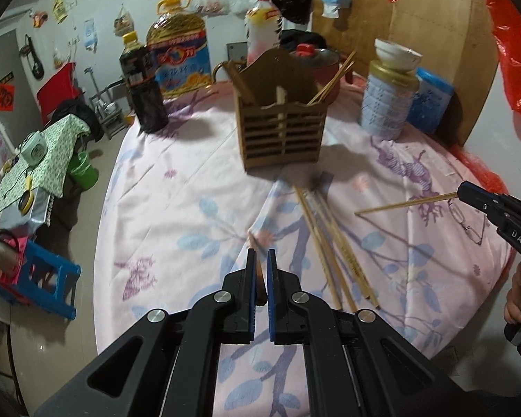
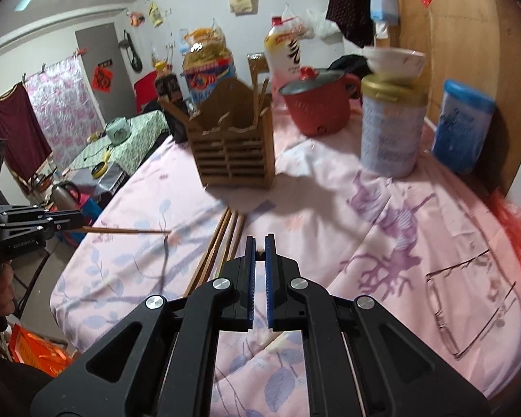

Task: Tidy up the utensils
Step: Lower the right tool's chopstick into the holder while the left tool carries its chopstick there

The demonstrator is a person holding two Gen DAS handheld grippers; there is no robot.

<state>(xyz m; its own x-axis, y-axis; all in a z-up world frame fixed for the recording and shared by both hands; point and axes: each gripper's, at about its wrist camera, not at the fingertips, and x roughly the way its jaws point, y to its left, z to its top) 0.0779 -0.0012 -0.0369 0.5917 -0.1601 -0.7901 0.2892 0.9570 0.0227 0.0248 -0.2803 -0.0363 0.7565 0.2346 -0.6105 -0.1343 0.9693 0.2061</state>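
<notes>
A wooden slatted utensil holder stands on the pink floral cloth with a few chopsticks in it. Several loose chopsticks lie in front of it. My left gripper is shut on a chopstick and holds it above the cloth; it shows at the left edge of the right wrist view. My right gripper is shut on another chopstick, held above the cloth; it shows at the right of the left wrist view.
A dark sauce bottle, an oil jug and a white bottle stand behind the holder. A red pot, a tin with a bowl on top and a blue tub stand at right. The table edge drops off at left.
</notes>
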